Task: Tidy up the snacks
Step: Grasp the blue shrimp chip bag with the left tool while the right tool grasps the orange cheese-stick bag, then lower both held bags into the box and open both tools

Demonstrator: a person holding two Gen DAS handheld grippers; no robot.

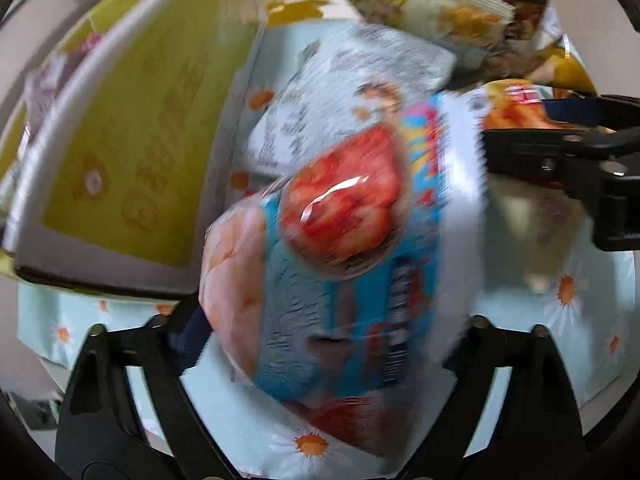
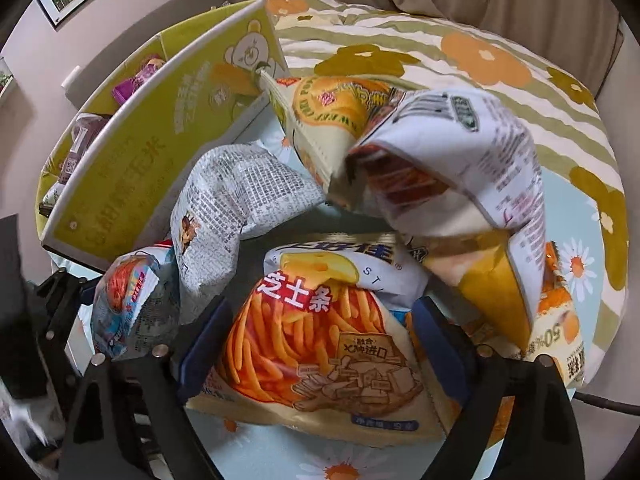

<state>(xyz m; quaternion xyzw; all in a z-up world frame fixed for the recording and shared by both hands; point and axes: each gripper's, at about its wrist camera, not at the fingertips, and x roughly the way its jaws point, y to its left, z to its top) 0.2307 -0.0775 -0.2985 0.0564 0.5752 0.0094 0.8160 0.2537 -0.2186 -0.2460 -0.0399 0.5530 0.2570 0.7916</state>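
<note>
Daisy-print cloth covers the desk (image 2: 580,264) where we sort snacks. Our left hand-held gripper (image 1: 320,340) clamps a blue shrimp-chip bag (image 1: 340,240); the right hand-held gripper (image 2: 320,344) grips the cheese-stick bag (image 2: 320,344). Next we likely carry both into the green box (image 2: 132,172) just beside.

Motion blur smears the blue snack bag (image 1: 340,248) in the left wrist view — its lettering cannot be read, and it hides the left gripper's (image 1: 320,344) fingertips. Behind that bag, the green box (image 1: 132,128) runs off the frame's left edge. In the right wrist view the cheese-stick bag (image 2: 320,344) covers the right gripper's (image 2: 316,340) pads — contact unclear.
</note>
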